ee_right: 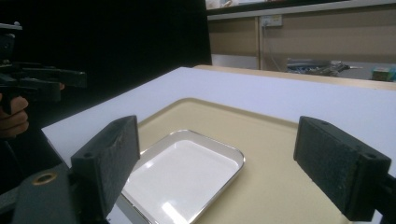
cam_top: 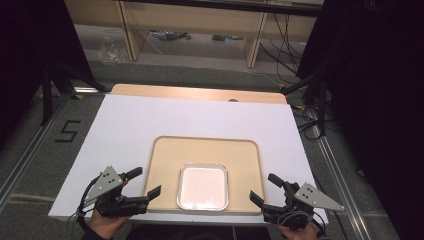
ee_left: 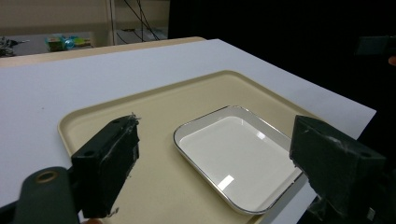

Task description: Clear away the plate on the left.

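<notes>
a square white dish [cam_top: 203,186] with rounded corners and a thin metallic rim lies flat and empty on a beige tray [cam_top: 165,155], at the tray's near edge. the tray rests on a white sheet [cam_top: 125,125] covering the table.

left gripper [cam_top: 144,183]: held at the tray's near-left corner, angled toward the dish, jaws spread wide, gripping nothing. right gripper [cam_top: 265,189]: held at the tray's near-right corner, angled inward, jaws also spread wide and empty. both flank the dish without touching it.
</notes>
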A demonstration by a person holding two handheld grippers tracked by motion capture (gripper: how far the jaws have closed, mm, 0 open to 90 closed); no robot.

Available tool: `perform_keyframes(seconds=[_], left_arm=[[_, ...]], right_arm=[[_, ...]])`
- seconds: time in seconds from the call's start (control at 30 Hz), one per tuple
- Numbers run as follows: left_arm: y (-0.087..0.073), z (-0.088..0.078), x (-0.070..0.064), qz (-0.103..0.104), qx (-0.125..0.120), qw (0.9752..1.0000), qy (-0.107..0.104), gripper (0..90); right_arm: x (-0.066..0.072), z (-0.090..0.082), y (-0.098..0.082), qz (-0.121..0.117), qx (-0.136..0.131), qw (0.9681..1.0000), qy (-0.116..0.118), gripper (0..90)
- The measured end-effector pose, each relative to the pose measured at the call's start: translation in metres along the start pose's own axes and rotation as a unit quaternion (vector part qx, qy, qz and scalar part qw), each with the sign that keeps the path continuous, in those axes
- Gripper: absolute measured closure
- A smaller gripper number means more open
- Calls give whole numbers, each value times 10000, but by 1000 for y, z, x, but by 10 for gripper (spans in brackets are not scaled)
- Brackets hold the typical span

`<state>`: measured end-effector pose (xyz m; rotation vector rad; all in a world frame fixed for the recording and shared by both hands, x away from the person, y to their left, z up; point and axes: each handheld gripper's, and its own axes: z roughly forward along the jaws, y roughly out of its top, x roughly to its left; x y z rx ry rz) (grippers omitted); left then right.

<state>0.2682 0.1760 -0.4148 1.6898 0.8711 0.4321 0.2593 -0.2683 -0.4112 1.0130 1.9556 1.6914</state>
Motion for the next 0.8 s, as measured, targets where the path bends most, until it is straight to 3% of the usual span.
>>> perform_keyframes(seconds=[0.17, 0.23, 0.27, 0.3, 0.33, 0.37, 0.43, 0.53, 0.57, 0.67, 0.73, 0.8], left_arm=[[-2, -4, -4, 112, 103, 9999, -41, 157], [-4, -4, -8, 14, 144, 9999, -4, 157], [-5, -3, -8, 135, 170, 9997, -77, 157], [-6, -4, -10, 116, 247, 9996, -34, 156], [-8, -3, -14, -33, 215, 9998, -25, 156], [-9, -4, -14, 120, 262, 9996, -60, 156], [-10, -3, -15, 162, 300, 9994, -30, 156], [-10, -2, -14, 66, 364, 9993, 18, 156], [-10, -1, -13, 145, 370, 9992, -24, 155], [-9, -1, -12, 112, 341, 9994, -4, 155], [-10, 0, -13, -8, 352, 9994, 27, 155], [-10, 2, -13, 51, 391, 9992, -5, 155]], right_arm=[[0, 0, 0, -11, -4, 10000, 32, 154], [0, 0, 0, -15, -11, 10000, 37, 154], [0, 0, 0, 7, -6, 10000, 60, 153], [0, 0, 0, -14, -2, 10000, 31, 154], [0, 0, 0, -2, 9, 10000, 25, 154], [0, 0, 0, -19, 16, 10000, 39, 153], [0, -1, 0, -16, 12, 10000, 55, 153], [0, 0, 0, -30, 29, 10000, 49, 153], [0, 0, 0, -43, -2, 10000, 60, 153], [0, 0, 0, -36, -7, 10000, 26, 154], [0, 0, 0, -36, -22, 10000, 51, 153], [0, 0, 0, -42, -4, 10000, 45, 154]])
